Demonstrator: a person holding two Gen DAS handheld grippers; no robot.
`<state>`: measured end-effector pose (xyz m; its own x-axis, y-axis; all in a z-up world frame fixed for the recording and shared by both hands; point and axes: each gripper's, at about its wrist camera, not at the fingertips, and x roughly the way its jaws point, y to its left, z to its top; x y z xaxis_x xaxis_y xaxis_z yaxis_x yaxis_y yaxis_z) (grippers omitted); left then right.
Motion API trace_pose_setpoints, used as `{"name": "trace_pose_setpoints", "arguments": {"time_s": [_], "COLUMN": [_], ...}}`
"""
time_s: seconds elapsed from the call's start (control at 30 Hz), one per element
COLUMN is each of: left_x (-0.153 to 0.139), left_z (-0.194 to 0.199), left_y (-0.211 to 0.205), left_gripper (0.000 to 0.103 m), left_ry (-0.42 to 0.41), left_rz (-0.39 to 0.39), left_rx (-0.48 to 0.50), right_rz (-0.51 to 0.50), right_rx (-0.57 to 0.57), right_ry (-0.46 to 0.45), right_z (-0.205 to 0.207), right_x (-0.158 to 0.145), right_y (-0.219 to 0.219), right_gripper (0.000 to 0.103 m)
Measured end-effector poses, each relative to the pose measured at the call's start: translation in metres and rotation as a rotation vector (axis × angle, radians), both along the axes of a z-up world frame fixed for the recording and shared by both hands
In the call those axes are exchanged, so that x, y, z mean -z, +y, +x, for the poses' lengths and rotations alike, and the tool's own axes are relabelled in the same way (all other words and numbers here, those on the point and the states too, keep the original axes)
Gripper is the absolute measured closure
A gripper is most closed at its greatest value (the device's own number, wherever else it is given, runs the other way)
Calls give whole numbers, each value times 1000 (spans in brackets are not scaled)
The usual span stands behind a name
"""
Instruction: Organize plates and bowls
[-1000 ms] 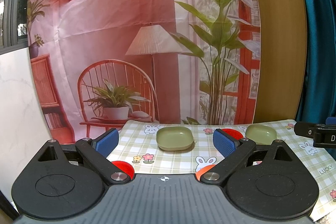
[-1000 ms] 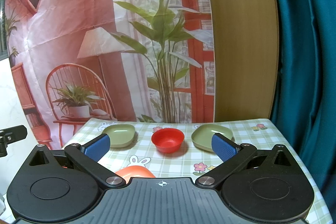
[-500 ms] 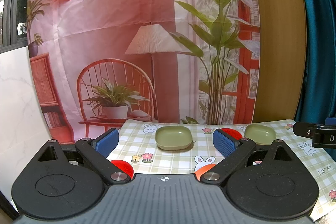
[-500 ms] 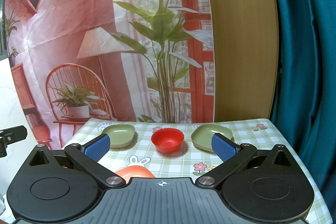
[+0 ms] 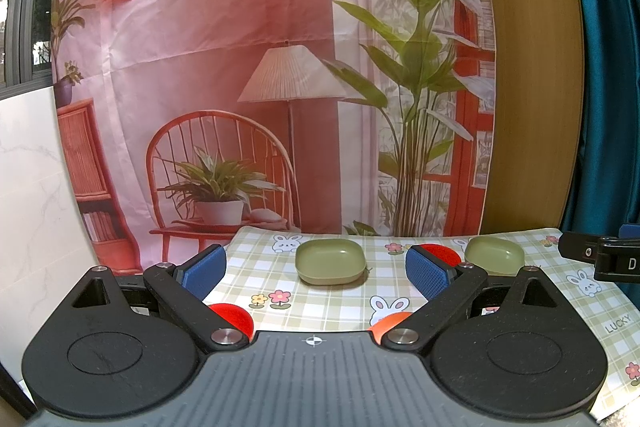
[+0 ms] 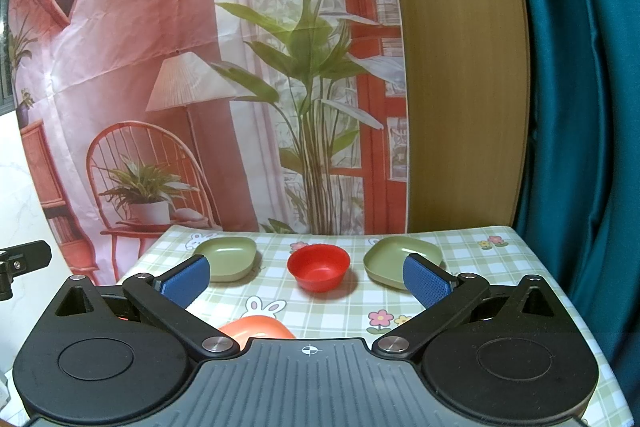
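Note:
A green squarish bowl (image 5: 331, 261) sits on the checked tablecloth (image 5: 280, 275), ahead of my open, empty left gripper (image 5: 316, 273). A second green dish (image 5: 494, 254) lies far right, with a red bowl (image 5: 438, 253) half hidden behind my right finger. A red dish (image 5: 232, 315) and an orange dish (image 5: 390, 321) peek out near the gripper body. In the right wrist view my open, empty right gripper (image 6: 306, 277) faces the red bowl (image 6: 318, 266), between the green bowl (image 6: 228, 258) and the green plate (image 6: 400, 259); the orange dish (image 6: 256, 329) lies close below.
A printed backdrop (image 5: 260, 67) hangs behind the table. A wooden panel (image 6: 460, 67) and a teal curtain (image 6: 580, 107) stand at the right. The other gripper's tip (image 5: 600, 255) shows at the right edge of the left wrist view.
The left wrist view has shifted very slightly; the green bowl sits a touch further left. The right wrist view is unchanged.

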<state>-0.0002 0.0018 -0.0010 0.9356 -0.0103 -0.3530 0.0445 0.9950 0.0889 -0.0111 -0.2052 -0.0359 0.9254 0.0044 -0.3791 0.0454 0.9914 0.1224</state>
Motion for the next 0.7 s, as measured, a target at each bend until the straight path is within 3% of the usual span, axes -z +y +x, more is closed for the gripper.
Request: {"name": "trace_pose_setpoints", "arguments": {"time_s": [0.57, 0.7], "left_x": [0, -1], "left_z": [2, 9], "left_y": [1, 1], "left_gripper": [5, 5], "left_ry": [3, -9], "left_rz": [-10, 22], "left_rx": [0, -21], "right_rz": [2, 26], "right_rx": [0, -6], "right_ry": [-2, -10], "right_z": [2, 6], "right_x": [1, 1], "right_y": [-1, -6], "right_gripper": [0, 0]}}
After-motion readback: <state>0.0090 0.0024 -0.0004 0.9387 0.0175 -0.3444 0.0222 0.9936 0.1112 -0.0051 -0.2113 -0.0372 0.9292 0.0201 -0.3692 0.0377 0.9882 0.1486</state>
